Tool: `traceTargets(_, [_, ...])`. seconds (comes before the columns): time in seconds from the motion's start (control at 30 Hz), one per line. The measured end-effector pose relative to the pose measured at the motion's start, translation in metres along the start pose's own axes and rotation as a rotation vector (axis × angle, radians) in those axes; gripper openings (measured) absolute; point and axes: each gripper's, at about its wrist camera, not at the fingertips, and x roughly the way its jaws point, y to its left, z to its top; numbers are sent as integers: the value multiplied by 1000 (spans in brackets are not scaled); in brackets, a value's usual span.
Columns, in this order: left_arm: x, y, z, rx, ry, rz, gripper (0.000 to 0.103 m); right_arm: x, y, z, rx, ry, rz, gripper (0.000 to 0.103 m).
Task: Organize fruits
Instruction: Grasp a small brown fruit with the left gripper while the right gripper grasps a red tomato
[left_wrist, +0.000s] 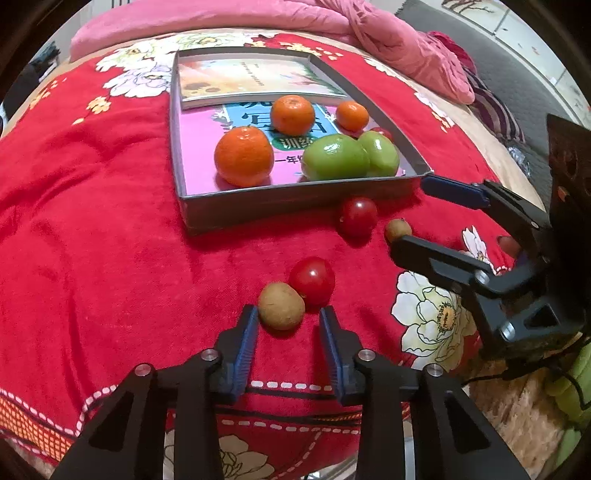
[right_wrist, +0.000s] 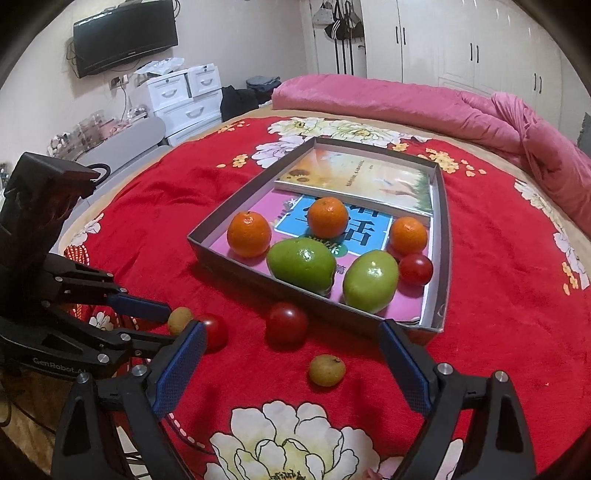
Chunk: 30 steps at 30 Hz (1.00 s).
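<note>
A grey cardboard tray (left_wrist: 295, 195) (right_wrist: 258, 273) lies on the red blanket. It holds three oranges (left_wrist: 243, 156) (right_wrist: 248, 234), two green fruits (left_wrist: 334, 157) (right_wrist: 301, 264) and one red tomato (right_wrist: 415, 269). On the blanket lie two tomatoes (left_wrist: 312, 280) (left_wrist: 357, 215) (right_wrist: 287, 325) and two small brown fruits (left_wrist: 281, 305) (left_wrist: 398, 229) (right_wrist: 327, 370). My left gripper (left_wrist: 288, 321) is open, its tips on either side of the nearer brown fruit and touching nothing. My right gripper (right_wrist: 291, 354) is open wide and empty above the other brown fruit.
Two books (left_wrist: 255, 79) (right_wrist: 354, 181) lie in the tray under the fruit. A pink quilt (right_wrist: 424, 99) lies along the far side of the bed. White drawers (right_wrist: 184, 99) and a wall television (right_wrist: 125, 35) stand beyond. The bed's front edge is near the left gripper.
</note>
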Motion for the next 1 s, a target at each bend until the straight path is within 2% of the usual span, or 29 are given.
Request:
traceTargets(0.17, [2, 0, 1, 10, 3, 3, 35, 12, -4, 3, 37, 41, 32, 70])
traceTargets(0.37, [3, 4, 2, 13, 4, 3, 30, 25, -5, 4, 42, 74, 43, 53])
traceTargets(0.7, [8, 4, 6, 12, 4, 3, 30, 46, -3, 3, 61, 128, 55, 44])
traceTargets(0.8, [8, 5, 6, 7, 2, 0, 30, 50, -2, 3, 66, 127, 58, 41])
traceTargets(0.9, [8, 6, 6, 5, 2, -4, 30, 51, 0, 4, 61, 125, 69, 31])
traceTargets(1.0, [11, 6, 8, 6, 2, -5, 30, 50, 2, 3, 51, 119, 71, 31])
